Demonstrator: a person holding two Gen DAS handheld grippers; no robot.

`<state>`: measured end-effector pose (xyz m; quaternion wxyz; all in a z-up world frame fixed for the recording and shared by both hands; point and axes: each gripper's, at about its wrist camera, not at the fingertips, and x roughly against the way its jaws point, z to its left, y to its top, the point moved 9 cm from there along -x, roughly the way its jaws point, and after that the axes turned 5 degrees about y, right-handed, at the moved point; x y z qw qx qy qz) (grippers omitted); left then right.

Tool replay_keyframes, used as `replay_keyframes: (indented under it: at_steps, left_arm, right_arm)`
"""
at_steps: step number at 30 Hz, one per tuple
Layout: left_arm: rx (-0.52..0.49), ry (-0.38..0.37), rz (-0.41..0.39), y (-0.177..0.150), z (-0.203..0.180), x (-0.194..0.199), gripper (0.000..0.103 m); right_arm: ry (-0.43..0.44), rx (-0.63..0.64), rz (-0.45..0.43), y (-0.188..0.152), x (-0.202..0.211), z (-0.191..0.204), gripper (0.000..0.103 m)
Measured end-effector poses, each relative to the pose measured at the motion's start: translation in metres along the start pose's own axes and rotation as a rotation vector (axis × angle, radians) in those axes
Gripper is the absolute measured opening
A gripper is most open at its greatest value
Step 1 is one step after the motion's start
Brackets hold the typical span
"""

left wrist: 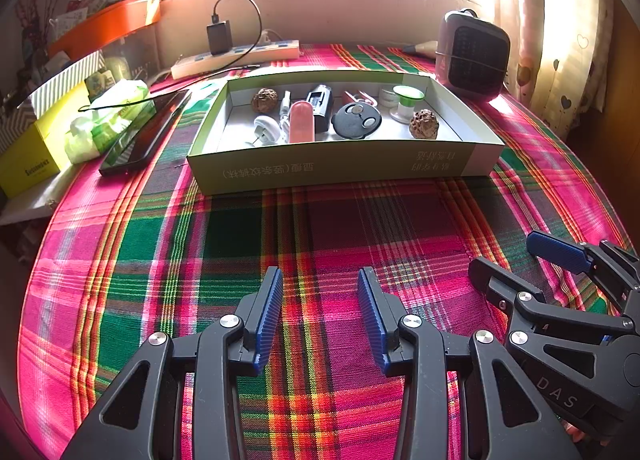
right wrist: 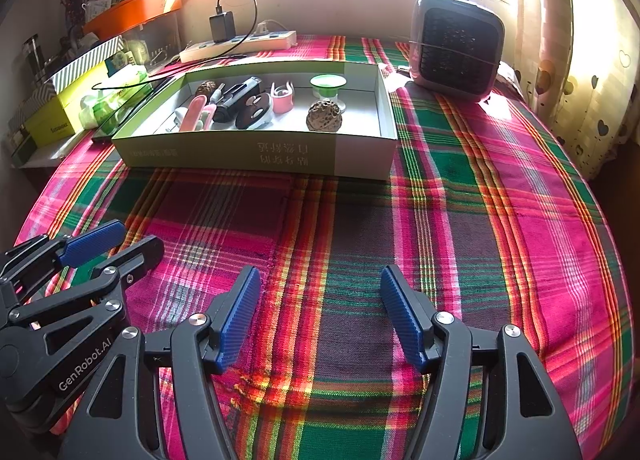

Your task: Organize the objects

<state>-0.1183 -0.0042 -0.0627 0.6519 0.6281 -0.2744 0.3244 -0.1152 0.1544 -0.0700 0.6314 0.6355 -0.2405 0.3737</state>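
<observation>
The left gripper [left wrist: 320,316] stood open with nothing between its blue pads, low over the plaid-covered surface [left wrist: 320,227]. Just beside it, the right gripper [right wrist: 320,316] was open too, empty, its jaws a little wider. Ahead of both lay a shallow green box [left wrist: 344,167] holding two walnuts [left wrist: 423,123], a pink tube [left wrist: 301,121] and a black round fob [left wrist: 356,120]. Beyond the box sat a power strip [left wrist: 236,57] and a small heater [left wrist: 472,53].

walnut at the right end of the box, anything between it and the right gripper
Only the near cardboard wall of the shallow green-and-white box stands before the brown wrinkled walnut. Bare plaid tablecloth lies between the box and the open, empty right gripper.
</observation>
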Motion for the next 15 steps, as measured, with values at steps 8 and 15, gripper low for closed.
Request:
replay_keyframes:
  at_steps: [8, 15]
  left_arm:
    - [0.000, 0.000, 0.000, 0.0002, 0.0003, 0.0001, 0.037]
    - [0.000, -0.001, 0.000, 0.0002, 0.0002, 0.0000, 0.037]
  right_arm:
    - [0.000, 0.000, 0.000, -0.0001, -0.0002, -0.0001, 0.064]
    - [0.000, 0.000, 0.000, -0.0001, -0.0001, -0.0001, 0.065]
